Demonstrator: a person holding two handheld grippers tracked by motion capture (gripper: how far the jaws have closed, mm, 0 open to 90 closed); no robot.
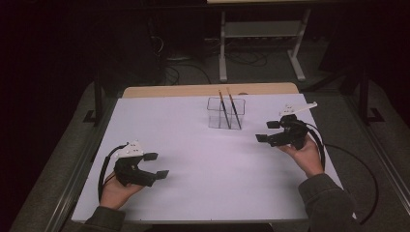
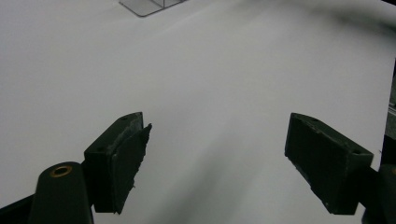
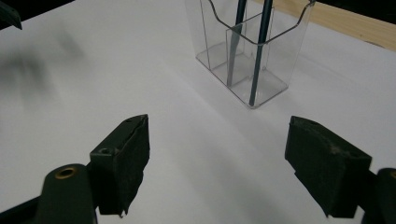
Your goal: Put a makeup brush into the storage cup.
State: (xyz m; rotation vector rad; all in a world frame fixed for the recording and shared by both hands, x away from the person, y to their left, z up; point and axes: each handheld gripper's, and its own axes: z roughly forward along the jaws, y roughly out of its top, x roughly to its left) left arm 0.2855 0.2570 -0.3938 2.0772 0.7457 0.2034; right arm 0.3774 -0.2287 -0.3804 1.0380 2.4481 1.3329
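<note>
Both pencils (image 1: pixel 227 108) stand in the clear holder (image 1: pixel 226 113), right gripper (image 1: pixel 267 131) and left gripper (image 1: pixel 157 165) wide open, empty — placing step looks done, next likely pulling hands back

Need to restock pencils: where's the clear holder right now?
In the high view, the clear holder stands right of centre toward the table's far edge, nearest the right gripper.

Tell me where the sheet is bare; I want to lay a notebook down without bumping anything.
The widest bare patch lies mid-sheet, between the left gripper and the right gripper, in front of the clear holder. The white sheet is also bare at its far left, beside the holder. Tightest is the gap between the holder, with its two pencils, and the right gripper.
</note>
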